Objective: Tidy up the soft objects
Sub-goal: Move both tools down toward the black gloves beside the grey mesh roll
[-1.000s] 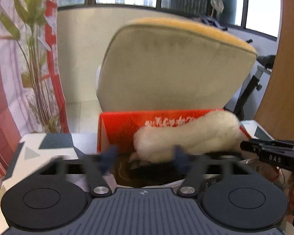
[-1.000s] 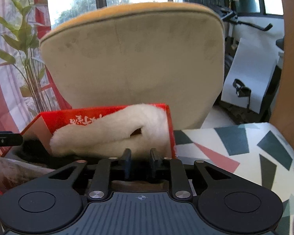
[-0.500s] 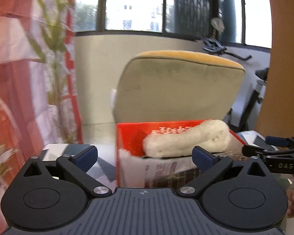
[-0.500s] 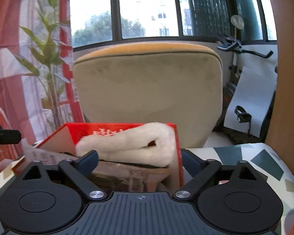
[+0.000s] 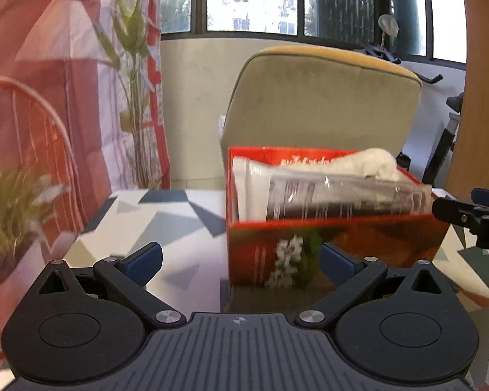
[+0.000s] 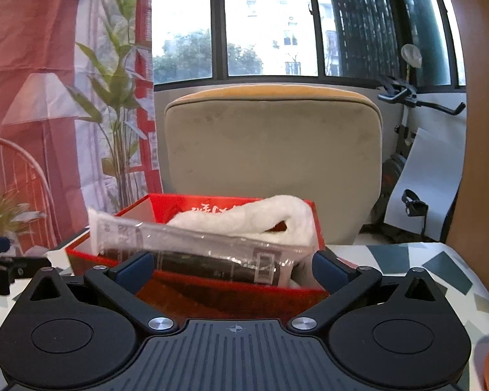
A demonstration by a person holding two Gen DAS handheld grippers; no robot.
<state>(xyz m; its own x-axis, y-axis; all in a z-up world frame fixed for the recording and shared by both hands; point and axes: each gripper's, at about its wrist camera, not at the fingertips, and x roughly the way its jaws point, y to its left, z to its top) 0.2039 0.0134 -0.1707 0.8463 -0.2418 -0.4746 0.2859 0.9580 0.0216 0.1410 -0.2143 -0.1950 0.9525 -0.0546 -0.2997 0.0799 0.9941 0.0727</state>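
daylight from the big windows falls across a table (image 5: 166, 224) with a grey-and-teal geometric cloth, and a tan chair back (image 6: 274, 150) stands just behind the red box (image 6: 192, 290) that sits on it. the fluffy white soft thing (image 6: 264, 218) lies draped inside the box toward the far wall, and a clear plastic-wrapped packet (image 6: 192, 251) leans along the near side, one end poking up past the rim. the left gripper (image 5: 241, 260) has both fingers spread as wide as they go, with nothing between them, sitting short of the box front. the right gripper (image 6: 233, 268) is just as wide and empty; its jaws have just been opening, and the box only shows through the gap. judging from this, both items look settled and the hands are clearing off. to do it well i'd keep the fingers wide and draw straight back, so no tip catches the packet's raised end or nudges the light box along the cloth.
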